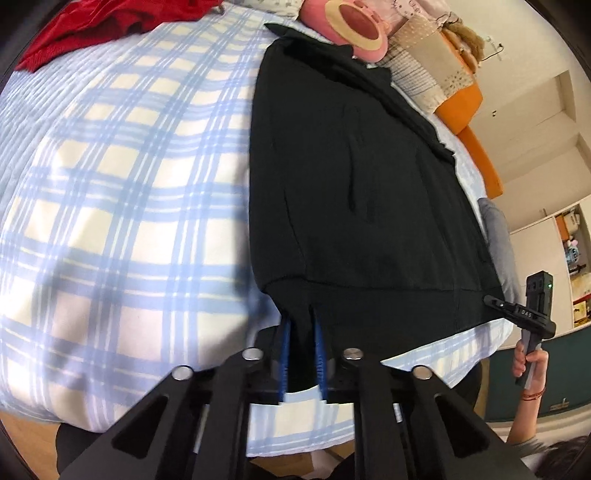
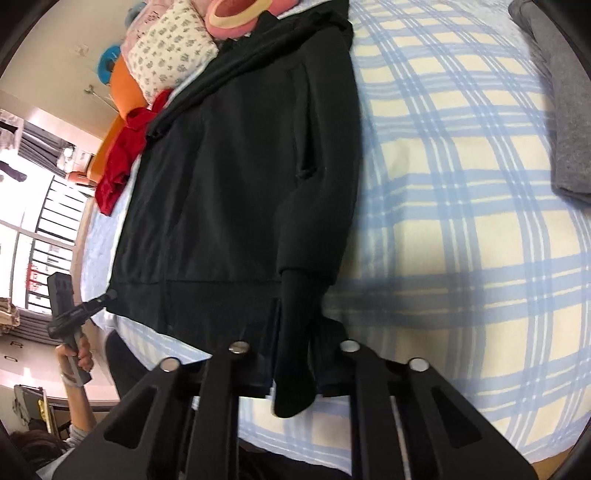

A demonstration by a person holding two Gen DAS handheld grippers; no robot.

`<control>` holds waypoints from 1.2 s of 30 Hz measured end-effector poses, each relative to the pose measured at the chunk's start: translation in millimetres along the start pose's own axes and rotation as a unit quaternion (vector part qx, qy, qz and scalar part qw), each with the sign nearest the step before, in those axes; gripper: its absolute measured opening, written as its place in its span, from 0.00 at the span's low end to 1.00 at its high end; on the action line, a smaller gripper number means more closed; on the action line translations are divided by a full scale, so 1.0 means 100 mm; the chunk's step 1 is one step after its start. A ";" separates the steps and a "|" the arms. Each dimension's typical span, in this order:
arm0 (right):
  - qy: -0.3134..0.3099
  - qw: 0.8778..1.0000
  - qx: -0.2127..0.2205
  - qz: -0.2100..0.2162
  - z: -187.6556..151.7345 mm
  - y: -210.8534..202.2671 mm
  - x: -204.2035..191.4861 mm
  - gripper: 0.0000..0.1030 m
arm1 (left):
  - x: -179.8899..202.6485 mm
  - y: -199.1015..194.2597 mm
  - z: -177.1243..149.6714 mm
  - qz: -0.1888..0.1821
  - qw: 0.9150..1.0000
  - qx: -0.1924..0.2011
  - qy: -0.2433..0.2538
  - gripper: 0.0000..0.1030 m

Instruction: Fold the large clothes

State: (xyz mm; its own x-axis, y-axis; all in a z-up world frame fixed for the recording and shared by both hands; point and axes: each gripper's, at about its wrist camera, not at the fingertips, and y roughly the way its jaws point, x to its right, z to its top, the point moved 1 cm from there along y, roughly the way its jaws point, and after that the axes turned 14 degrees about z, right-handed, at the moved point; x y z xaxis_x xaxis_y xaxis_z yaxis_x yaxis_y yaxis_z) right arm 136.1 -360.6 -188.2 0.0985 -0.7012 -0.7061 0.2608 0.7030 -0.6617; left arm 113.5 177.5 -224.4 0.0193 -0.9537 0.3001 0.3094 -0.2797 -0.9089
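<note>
A large black jacket (image 1: 362,192) lies flat on a blue-and-cream checked bedspread (image 1: 122,206), its hem toward me. My left gripper (image 1: 302,317) is shut on the jacket's hem at its left corner, black cloth between the blue pads (image 1: 284,354). In the right wrist view the jacket (image 2: 229,177) has a sleeve folded down along its right side. My right gripper (image 2: 295,325) is shut on the hem and sleeve cuff (image 2: 295,369), which hangs between the fingers. Each gripper shows at the other view's edge, the right one (image 1: 517,306) and the left one (image 2: 96,302), both at hem corners.
A red garment (image 1: 85,26) lies at the bed's far left corner. A grey garment (image 2: 565,110) lies on the right side. Pillows and a pink cushion (image 1: 354,26) sit at the head, by an orange headboard (image 1: 476,136). The bed's near edge runs just under the grippers.
</note>
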 end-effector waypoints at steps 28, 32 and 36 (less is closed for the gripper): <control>-0.073 0.992 0.078 0.065 1.08 -0.49 -0.66 0.07 | 0.61 -0.87 1.31 -0.023 0.989 0.121 0.077 0.11; -0.083 0.991 0.088 0.051 1.40 -0.52 -0.73 0.07 | 0.61 -0.95 1.62 -0.018 0.988 0.140 0.065 0.11; -0.092 0.989 0.100 0.049 1.71 -0.53 -0.79 0.07 | 0.63 -0.97 1.95 -0.016 0.987 0.151 0.052 0.11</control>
State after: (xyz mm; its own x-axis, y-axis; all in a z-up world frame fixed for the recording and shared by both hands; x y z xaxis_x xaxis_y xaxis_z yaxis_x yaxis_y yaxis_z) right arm 278.8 -362.8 -54.9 0.3018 -0.6541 -0.6936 0.4245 0.7436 -0.5166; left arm 269.6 165.7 -60.9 -0.0871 -0.9555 0.2818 0.5786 -0.2788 -0.7665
